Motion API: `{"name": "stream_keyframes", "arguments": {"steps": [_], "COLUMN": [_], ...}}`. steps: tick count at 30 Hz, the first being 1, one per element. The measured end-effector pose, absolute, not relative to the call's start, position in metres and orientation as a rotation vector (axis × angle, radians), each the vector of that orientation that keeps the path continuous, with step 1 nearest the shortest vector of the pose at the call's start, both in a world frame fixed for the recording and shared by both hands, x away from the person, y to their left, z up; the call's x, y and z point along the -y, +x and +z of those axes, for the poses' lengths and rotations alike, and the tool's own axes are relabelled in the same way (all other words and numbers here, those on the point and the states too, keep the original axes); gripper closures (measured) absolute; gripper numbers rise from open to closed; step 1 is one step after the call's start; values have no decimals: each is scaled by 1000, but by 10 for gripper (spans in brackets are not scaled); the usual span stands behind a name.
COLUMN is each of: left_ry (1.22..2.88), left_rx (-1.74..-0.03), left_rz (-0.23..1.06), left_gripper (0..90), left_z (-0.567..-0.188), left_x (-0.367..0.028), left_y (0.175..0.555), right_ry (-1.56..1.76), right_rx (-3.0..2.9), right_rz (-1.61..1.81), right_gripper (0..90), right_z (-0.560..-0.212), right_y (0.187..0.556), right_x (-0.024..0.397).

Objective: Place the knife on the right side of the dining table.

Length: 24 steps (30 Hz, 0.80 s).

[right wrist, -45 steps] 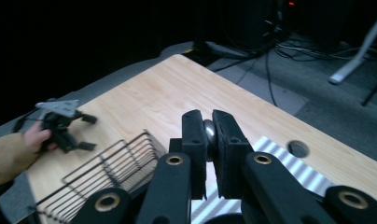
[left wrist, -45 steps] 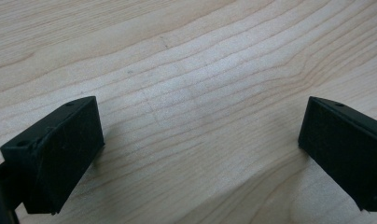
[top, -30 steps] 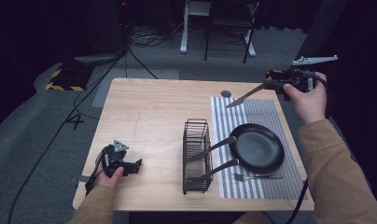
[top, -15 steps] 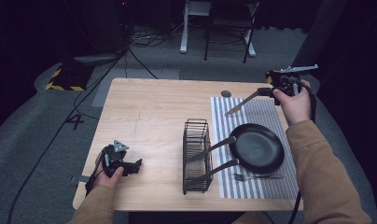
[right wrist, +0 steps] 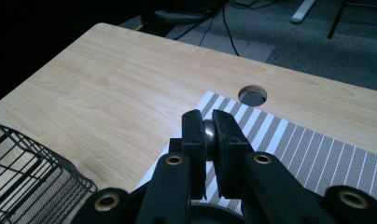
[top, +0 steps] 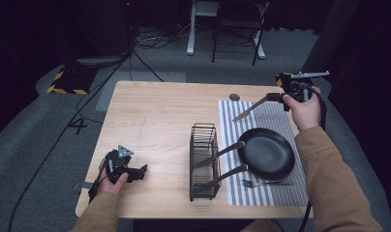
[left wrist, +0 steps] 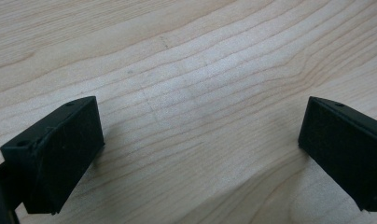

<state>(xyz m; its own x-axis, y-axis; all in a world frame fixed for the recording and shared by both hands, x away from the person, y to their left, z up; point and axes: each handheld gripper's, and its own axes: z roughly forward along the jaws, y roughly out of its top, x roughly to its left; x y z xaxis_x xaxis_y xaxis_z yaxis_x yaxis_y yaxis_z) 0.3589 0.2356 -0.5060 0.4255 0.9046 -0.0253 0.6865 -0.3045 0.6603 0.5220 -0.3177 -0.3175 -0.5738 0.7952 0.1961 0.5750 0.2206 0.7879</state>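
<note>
Since a second ago, my right gripper [top: 273, 98] has dropped lower over the striped mat [top: 280, 115], jaws clenched on the handle of a table knife [top: 249, 108] held in the air beyond the black frying pan [top: 266, 152]. My left gripper [top: 138, 171] rests on the counter [top: 155, 116], jaws spread and holding nothing. Two utensil handles poke from the wire rack [top: 204, 162]; a fork [top: 268, 183] lies beside the pan.

Rack [top: 204, 162] mid-table, pan [top: 266, 152] on mat [top: 261, 121] to its right, fork [top: 268, 183] in front of pan
</note>
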Motion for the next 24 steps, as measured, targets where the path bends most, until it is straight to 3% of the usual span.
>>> {"name": "stream_keyframes", "arguments": {"steps": [18, 24], "left_ry": [2086, 2086], "left_rx": [-1338, -1338], "left_rz": [475, 475], "left_gripper": [2, 2], "left_z": [-506, -506], "left_x": [-236, -236], "left_y": [359, 359], "right_ry": [1318, 1358], "right_rx": [-2218, -2193], "right_rz": [1265, 1112], "right_gripper": [838, 783], "right_z": [-329, -332], "right_y": [533, 536], "right_x": [317, 326]}}
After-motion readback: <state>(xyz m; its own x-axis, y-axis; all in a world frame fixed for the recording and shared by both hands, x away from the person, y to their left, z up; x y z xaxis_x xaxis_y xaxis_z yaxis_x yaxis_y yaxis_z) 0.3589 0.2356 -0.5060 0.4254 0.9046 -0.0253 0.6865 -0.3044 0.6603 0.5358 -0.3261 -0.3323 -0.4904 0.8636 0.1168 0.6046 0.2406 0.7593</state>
